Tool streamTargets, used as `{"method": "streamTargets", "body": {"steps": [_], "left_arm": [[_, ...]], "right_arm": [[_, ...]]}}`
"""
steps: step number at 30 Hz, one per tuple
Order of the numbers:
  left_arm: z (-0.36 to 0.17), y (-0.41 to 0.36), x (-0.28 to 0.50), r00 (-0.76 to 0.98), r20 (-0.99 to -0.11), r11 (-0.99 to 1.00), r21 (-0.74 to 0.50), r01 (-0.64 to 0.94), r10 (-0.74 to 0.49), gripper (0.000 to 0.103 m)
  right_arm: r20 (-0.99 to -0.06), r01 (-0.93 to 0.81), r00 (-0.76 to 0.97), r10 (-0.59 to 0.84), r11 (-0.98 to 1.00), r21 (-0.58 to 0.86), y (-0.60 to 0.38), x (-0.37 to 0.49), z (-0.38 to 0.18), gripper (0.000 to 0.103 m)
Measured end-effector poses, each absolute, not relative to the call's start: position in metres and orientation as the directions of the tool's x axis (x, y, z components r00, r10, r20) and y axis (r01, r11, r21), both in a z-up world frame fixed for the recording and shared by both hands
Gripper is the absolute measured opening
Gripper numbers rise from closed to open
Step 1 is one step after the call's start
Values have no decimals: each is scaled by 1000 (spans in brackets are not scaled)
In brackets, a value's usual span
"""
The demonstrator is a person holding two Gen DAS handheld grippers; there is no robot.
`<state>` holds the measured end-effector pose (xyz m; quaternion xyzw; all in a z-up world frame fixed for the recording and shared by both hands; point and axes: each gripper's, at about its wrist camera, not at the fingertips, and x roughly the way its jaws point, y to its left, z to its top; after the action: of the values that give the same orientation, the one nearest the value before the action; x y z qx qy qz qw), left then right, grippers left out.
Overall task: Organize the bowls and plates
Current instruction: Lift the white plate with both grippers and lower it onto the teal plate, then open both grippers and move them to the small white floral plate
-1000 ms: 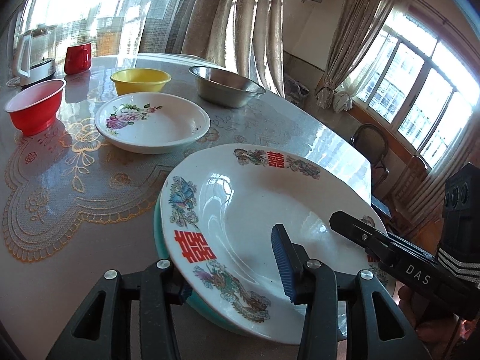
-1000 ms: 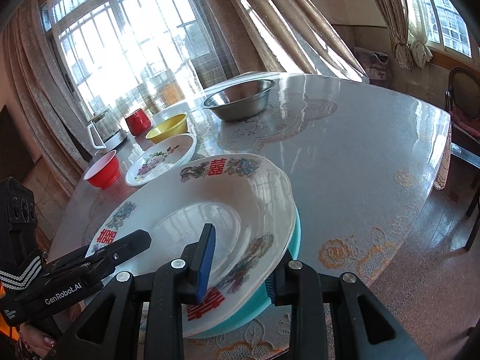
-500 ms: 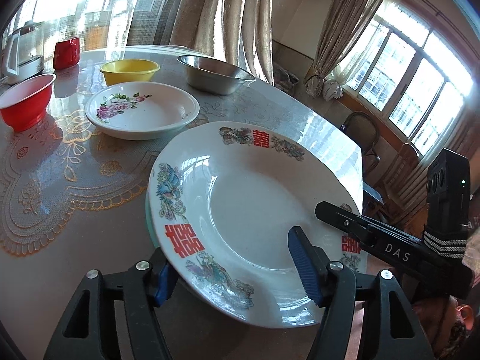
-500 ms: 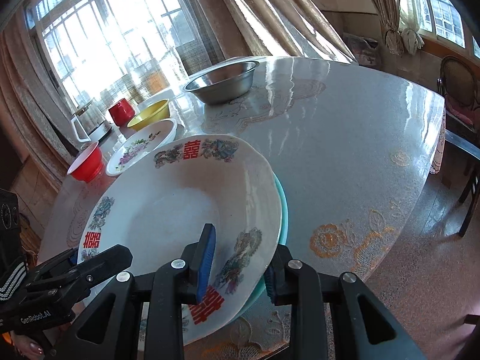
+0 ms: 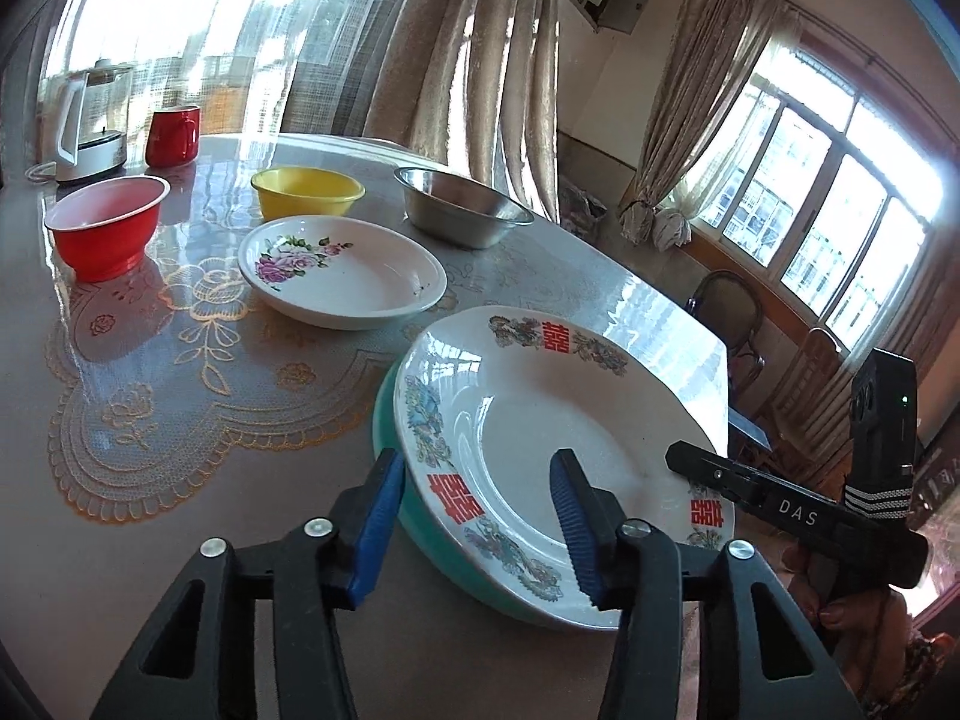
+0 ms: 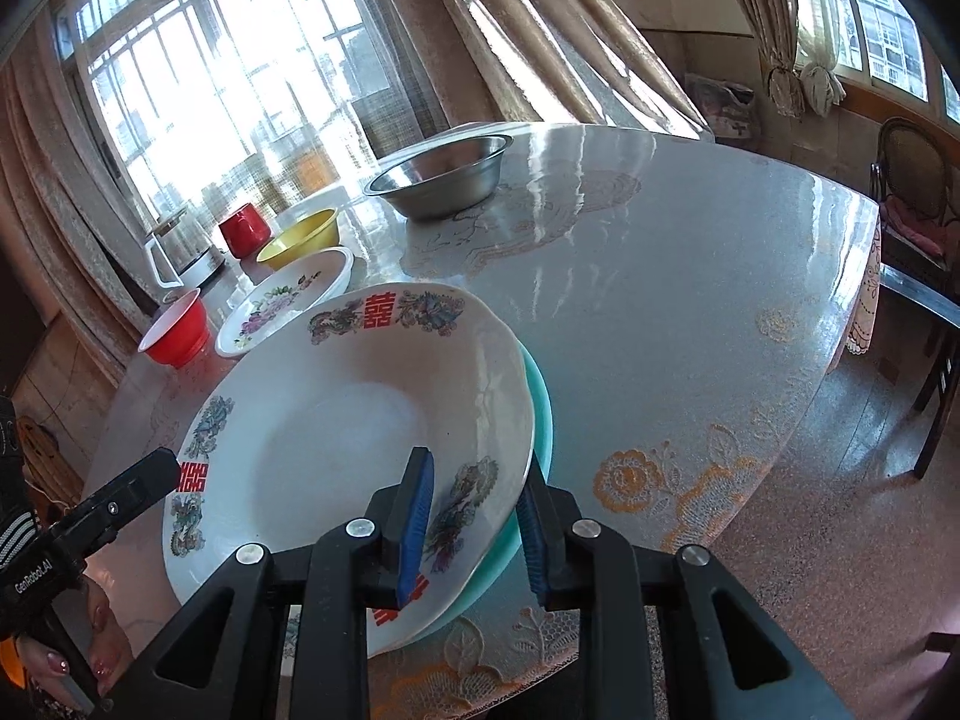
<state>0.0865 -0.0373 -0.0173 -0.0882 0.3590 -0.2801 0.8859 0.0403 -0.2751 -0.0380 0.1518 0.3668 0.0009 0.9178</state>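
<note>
While both grippers close, their pads straddle the plate rim

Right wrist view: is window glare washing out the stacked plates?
Right wrist view: the windows are blown out and the table shines, but the white plate reads sharp. Left wrist view: bright panes, plate pattern clear; fisheye bends both edges.

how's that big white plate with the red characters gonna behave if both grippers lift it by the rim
The white plate looks glazed and glossy, so its rim is probably slippery against the pads. It seems rigid ceramic: no flex, likely to chip if dropped. It sits on a teal plate, and the right gripper, its jaws closing, straddles both rims, so both may lift together.
</note>
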Motion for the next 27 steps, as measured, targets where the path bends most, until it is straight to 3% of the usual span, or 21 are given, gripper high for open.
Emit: {"method": "streamTargets", "body": {"steps": [5, 10, 12, 14, 20, 27], "left_arm": [[-21, -38, 93, 582, -594, 831, -382, 404, -556, 41], [-22, -39, 92, 575, -597, 828, -386, 406, -560, 42], [-22, -39, 92, 567, -601, 825, -381, 416, -563, 47], [-21, -41, 89, 564, -601, 823, -372, 429, -566, 60], [-9, -34, 78, 635, -538, 832, -342, 438, -555, 85], [-5, -16, 83, 728, -516, 890, -322, 323, -451, 88]], "right_arm": [[-670, 112, 735, 103, 956, 271, -276, 42, -38, 23], [-673, 122, 733, 100, 954, 274, -277, 45, -38, 23], [-673, 118, 732, 102, 955, 274, -276, 44, -38, 24], [-671, 112, 733, 111, 954, 279, -276, 44, -38, 26], [-659, 81, 746, 95, 970, 231, -272, 38, -35, 30], [-632, 96, 774, 25, 983, 156, -277, 29, -22, 34]]}}
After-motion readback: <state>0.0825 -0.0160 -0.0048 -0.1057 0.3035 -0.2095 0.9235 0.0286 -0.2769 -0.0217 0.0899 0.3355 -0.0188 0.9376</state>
